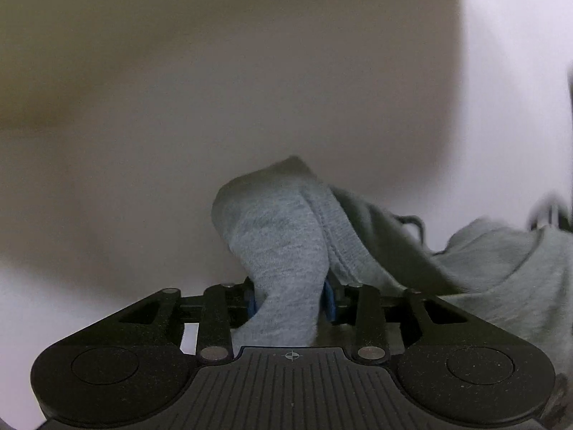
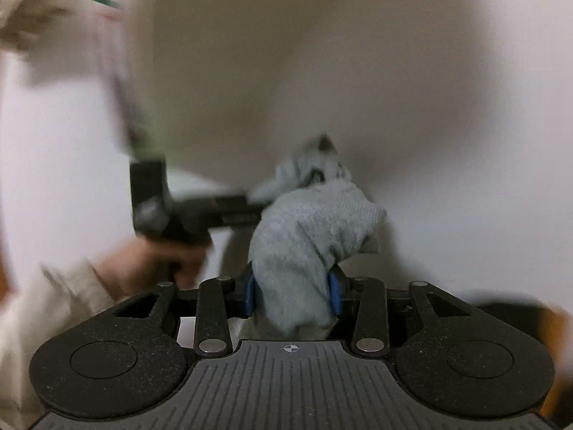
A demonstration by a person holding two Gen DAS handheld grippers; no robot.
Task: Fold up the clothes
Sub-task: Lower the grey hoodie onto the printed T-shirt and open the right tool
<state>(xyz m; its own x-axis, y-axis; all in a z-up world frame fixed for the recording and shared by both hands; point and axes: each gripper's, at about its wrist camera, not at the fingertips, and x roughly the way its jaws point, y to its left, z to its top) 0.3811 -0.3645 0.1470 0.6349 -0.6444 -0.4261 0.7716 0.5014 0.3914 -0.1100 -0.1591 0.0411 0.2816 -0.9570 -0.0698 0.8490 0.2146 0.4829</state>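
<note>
Grey knit garment [image 1: 283, 251], bunched, pinched between the blue pads [image 1: 328, 299] of the left claw [image 1: 289, 301]; another bunch of it is pinched by the right claw [image 2: 292, 295]. The cloth runs between the two claws, apparently carried in the air; no surface shows sharply.

Risk: both grips hold thick wads, so a hard pull apart could slip one corner free. Motion blur suggests a fast swing.

Hand [image 2: 150, 261] and the other tool seen at left in the right view. Writing: none legible.
</note>
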